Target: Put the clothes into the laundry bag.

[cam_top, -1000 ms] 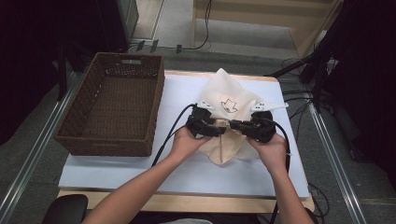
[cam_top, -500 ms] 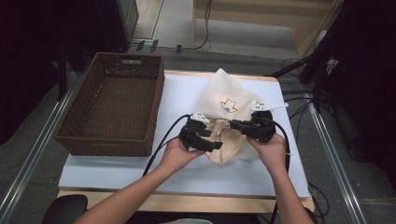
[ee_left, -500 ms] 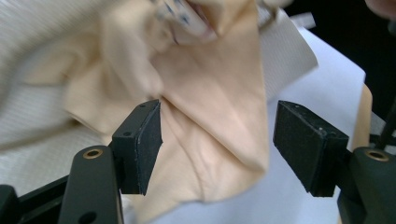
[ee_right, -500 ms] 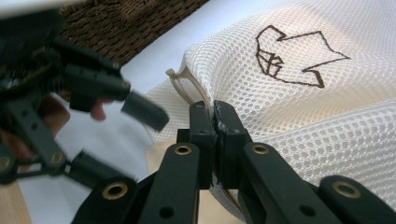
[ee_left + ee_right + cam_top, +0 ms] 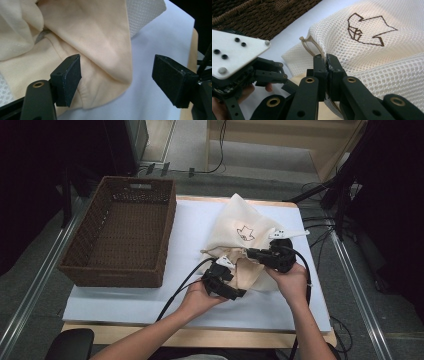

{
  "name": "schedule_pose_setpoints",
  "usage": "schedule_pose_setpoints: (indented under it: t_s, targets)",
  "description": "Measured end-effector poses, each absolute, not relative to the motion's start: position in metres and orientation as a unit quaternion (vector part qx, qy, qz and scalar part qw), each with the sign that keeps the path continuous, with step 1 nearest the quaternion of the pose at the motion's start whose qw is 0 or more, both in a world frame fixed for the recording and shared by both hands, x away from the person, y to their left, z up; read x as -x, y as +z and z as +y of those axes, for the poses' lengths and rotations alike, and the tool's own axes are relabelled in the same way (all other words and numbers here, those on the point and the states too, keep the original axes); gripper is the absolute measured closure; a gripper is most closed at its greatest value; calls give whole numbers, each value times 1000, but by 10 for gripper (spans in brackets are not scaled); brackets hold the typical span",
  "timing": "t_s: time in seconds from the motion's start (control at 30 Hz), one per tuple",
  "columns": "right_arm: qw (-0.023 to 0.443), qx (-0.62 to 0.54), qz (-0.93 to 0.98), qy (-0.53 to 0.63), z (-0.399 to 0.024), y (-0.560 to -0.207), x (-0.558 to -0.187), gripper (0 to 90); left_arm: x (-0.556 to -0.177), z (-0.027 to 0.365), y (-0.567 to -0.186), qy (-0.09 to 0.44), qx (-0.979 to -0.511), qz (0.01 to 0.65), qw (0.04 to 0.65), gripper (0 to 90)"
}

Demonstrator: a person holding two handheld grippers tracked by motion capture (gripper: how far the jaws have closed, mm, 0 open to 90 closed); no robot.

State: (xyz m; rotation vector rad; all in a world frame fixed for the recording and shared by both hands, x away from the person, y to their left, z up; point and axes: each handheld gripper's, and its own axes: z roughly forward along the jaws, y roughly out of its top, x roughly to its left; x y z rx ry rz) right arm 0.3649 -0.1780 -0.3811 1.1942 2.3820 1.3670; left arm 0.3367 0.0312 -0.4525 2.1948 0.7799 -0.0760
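Note:
A white mesh bag (image 5: 240,220) with a black drawn mark lies on the white table cover (image 5: 190,230). A cream garment (image 5: 248,272) spills from its near side. My right gripper (image 5: 252,253) is shut on the mesh bag's edge (image 5: 322,47), its jaws pressed together on the fabric (image 5: 326,62). My left gripper (image 5: 231,285) sits just near of it, over the garment's lower edge. Its jaws have just been opening and stand open (image 5: 117,75). The garment's fold (image 5: 100,50) lies between them, and the pads (image 5: 72,75) do not press on it.
A dark brown wicker basket (image 5: 120,235) stands at the left of the table, with nothing seen inside it. Black cables trail from both grippers across the cover. The wooden table edge (image 5: 200,330) runs along the near side.
My left gripper has moved from beside the right gripper toward the near edge of the table, and its jaws have widened. The right gripper and the bag stay where they were.

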Motion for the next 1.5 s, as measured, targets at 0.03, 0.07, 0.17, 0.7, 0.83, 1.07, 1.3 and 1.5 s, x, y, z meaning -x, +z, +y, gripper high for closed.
schedule_pose_setpoints:
  t_s: [0.03,0.07,0.17,0.7,0.83,1.07,1.3,1.5]
  targets:
    - [74,-399,793,455,-178,-381,-365,885,-337,30,-454,-30,-865,307,397,238]
    - [74,-398,793,455,-179,-381,-365,885,-336,29,-456,-25,-867,305,393,235]
    - [73,-402,791,455,-179,-381,-365,885,-338,25,-462,-13,-875,297,382,223]
    - [73,-410,785,458,-182,-381,-366,884,-332,15,-471,72,-879,294,367,519]
    - [73,-410,785,458,-181,-381,-366,884,-334,17,-471,80,-879,299,363,632]
    - [73,-408,786,458,-181,-381,-366,884,-353,28,-469,14,-865,335,374,861]
    - [72,-409,786,458,-181,-381,-366,884,-366,38,-448,13,-839,358,410,885]
    - [73,-407,786,459,-181,-381,-366,884,-381,48,-430,31,-821,379,426,886]
